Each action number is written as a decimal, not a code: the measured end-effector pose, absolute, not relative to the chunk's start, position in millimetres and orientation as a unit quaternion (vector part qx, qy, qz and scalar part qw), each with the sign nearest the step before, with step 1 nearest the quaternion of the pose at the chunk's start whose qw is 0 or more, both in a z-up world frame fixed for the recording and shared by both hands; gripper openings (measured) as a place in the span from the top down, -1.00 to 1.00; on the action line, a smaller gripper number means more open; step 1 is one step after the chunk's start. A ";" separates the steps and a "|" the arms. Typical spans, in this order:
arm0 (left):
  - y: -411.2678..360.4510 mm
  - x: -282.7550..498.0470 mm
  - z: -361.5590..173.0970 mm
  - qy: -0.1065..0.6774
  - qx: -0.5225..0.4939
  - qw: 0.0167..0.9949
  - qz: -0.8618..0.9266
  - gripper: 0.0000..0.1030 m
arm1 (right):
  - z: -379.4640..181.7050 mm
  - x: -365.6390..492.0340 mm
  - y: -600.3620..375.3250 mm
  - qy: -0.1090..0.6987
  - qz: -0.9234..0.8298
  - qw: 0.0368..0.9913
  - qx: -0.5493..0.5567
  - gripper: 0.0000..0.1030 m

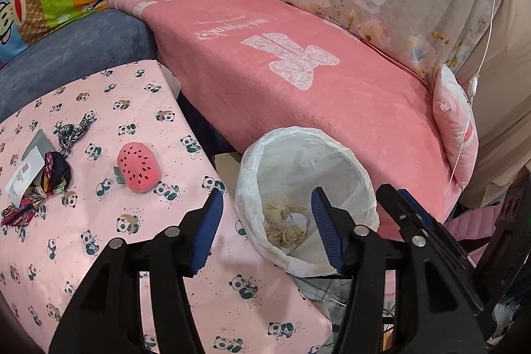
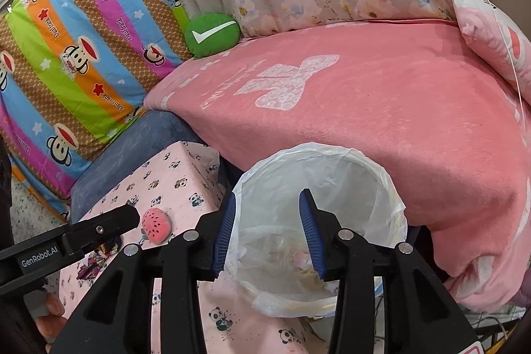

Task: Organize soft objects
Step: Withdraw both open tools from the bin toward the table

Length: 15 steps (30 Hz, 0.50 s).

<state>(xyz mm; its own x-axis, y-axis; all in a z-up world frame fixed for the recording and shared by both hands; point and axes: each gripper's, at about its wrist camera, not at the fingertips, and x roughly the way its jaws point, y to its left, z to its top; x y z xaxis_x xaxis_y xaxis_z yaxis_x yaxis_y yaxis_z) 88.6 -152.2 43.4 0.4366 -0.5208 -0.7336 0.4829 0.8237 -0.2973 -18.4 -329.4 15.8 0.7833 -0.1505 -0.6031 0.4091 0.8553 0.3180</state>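
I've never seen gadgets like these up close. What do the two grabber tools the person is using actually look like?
Both look alike. The left gripper and the right gripper have glossy black plastic frames with cut-out slots and round silver pins at the joints. Each ends in two fingers faced with ribbed blue pads. The right camera shows white "GenRobot.AI" lettering on the left gripper's side. No sleeves show.

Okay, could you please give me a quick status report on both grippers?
Left gripper open, empty. Right gripper open, empty, over the lined bin. Watermelon plush waiting on the panda cloth. Nothing in the way.
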 end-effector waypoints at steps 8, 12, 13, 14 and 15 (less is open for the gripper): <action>-128.5 91.7 40.5 0.439 -0.032 0.853 -0.278 -0.02 | 18.4 -12.0 -313.2 0.298 -0.142 0.921 0.209 0.20; -113.8 94.3 38.8 0.441 -0.039 0.857 -0.265 -0.02 | 20.3 -7.6 -301.6 0.301 -0.134 0.923 0.201 0.12; -109.5 95.0 38.6 0.441 -0.041 0.858 -0.262 -0.02 | 21.1 -6.4 -298.1 0.301 -0.132 0.923 0.198 0.12; -105.3 95.7 38.9 0.440 -0.044 0.859 -0.258 -0.02 | 21.9 -5.2 -295.0 0.302 -0.129 0.924 0.196 0.12; -101.3 96.1 38.9 0.440 -0.046 0.860 -0.256 -0.02 | 22.6 -3.8 -292.5 0.302 -0.126 0.925 0.194 0.12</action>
